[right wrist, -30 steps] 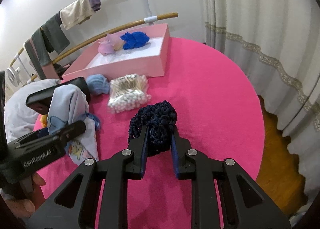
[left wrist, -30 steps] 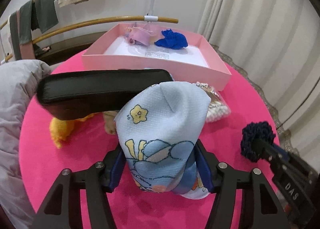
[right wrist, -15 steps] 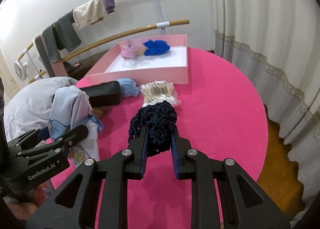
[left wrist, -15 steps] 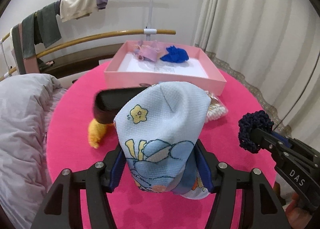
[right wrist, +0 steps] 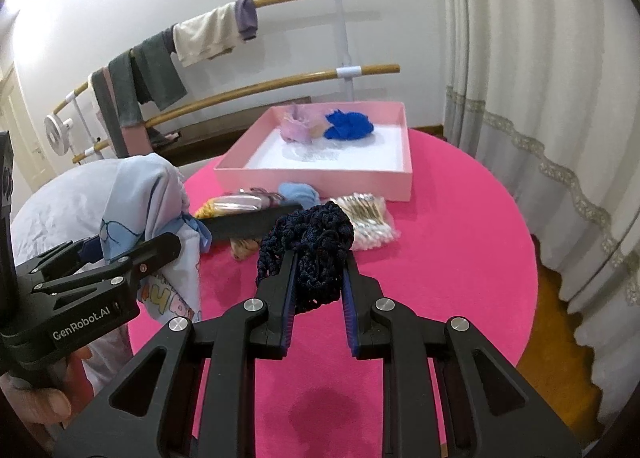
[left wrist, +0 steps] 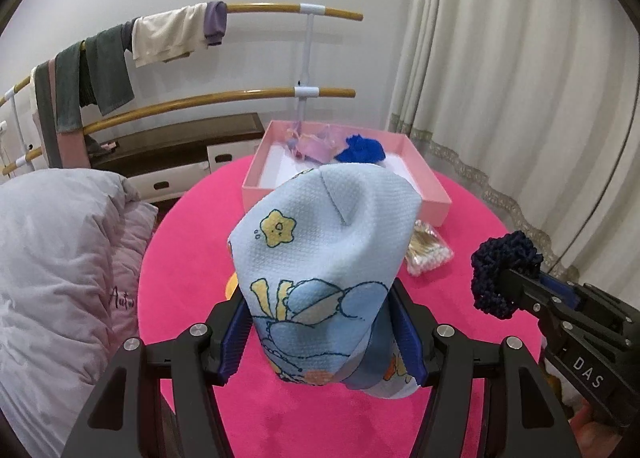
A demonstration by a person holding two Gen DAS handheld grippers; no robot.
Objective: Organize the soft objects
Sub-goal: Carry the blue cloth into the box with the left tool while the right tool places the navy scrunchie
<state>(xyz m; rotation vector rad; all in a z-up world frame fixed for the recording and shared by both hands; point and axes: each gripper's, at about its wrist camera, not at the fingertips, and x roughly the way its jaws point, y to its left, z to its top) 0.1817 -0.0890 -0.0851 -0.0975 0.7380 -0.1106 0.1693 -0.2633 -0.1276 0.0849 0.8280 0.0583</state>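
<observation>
My left gripper [left wrist: 320, 334] is shut on a light blue cloth printed with cartoons [left wrist: 324, 258], lifted above the round pink table [left wrist: 312, 418]. My right gripper [right wrist: 318, 258] is shut on a dark navy knitted scrunchie [right wrist: 308, 238], also off the table; the scrunchie [left wrist: 504, 270] shows at the right of the left wrist view. The cloth [right wrist: 156, 202] and left gripper [right wrist: 152, 254] appear at the left of the right wrist view. Behind stands an open pink box [right wrist: 320, 174] holding a lilac item [right wrist: 298, 126] and a bright blue item [right wrist: 350, 126].
In front of the box lie a bag of cotton swabs [right wrist: 368, 218], a small blue cloth [right wrist: 298, 194], a black case [right wrist: 248, 226], a yellow item [right wrist: 208, 210] and a beige item [right wrist: 244, 250]. A grey quilt [left wrist: 60, 258] lies left, curtains [right wrist: 540, 58] right, a clothes rail [left wrist: 192, 30] behind.
Both grippers have risen and pulled back from the table with their loads. The box and table items look smaller and farther; the black case has slipped behind the cloth in the left wrist view.
</observation>
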